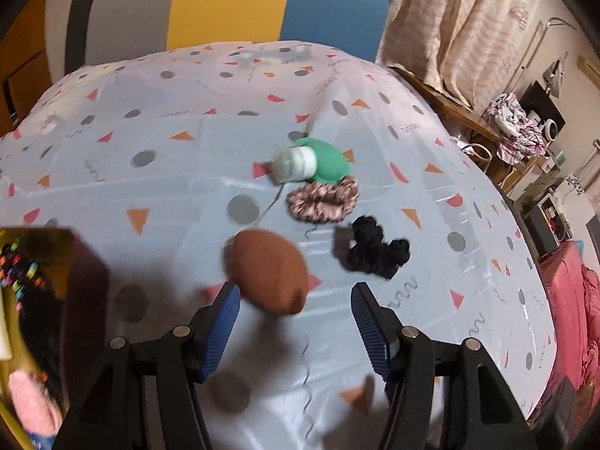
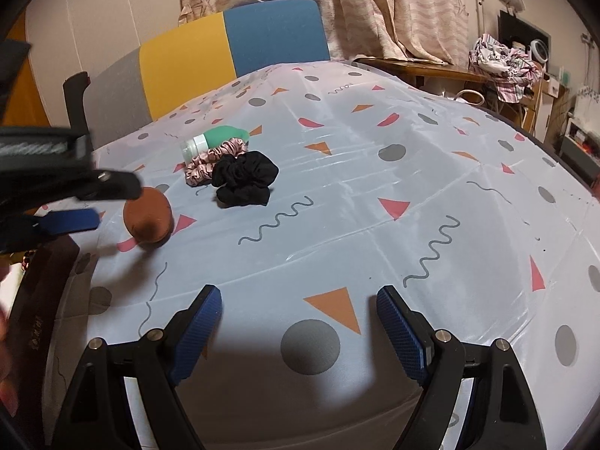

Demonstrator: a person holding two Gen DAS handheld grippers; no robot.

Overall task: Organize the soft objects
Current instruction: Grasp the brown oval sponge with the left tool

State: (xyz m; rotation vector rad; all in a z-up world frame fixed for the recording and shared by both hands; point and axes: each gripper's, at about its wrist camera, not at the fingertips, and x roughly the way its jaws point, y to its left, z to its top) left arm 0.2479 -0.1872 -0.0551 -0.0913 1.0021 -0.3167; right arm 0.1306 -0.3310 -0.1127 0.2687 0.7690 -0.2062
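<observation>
A brown egg-shaped soft pad [image 1: 268, 272] lies on the patterned tablecloth [image 1: 150, 187], just ahead of my left gripper [image 1: 296, 300]. That gripper is open, its left fingertip close beside the pad and no pad pressing it. Farther off lie a black scrunchie [image 1: 375, 249], a pink scrunchie [image 1: 322, 198] and a green squeeze bottle with a white cap [image 1: 311, 161]. In the right wrist view my right gripper [image 2: 298, 300] hangs open over bare cloth. There my left gripper [image 2: 112, 204] reaches in from the left next to the brown pad [image 2: 148, 217], short of the black scrunchie [image 2: 245, 178].
A dark brown box [image 1: 86, 270] at the table's left edge holds colourful hair ties and a pink fluffy item. A chair with a grey, yellow and blue back [image 2: 225, 48] stands behind the table. Curtains, a cluttered wooden side table [image 2: 431, 67] and red bedding [image 1: 573, 300] lie to the right.
</observation>
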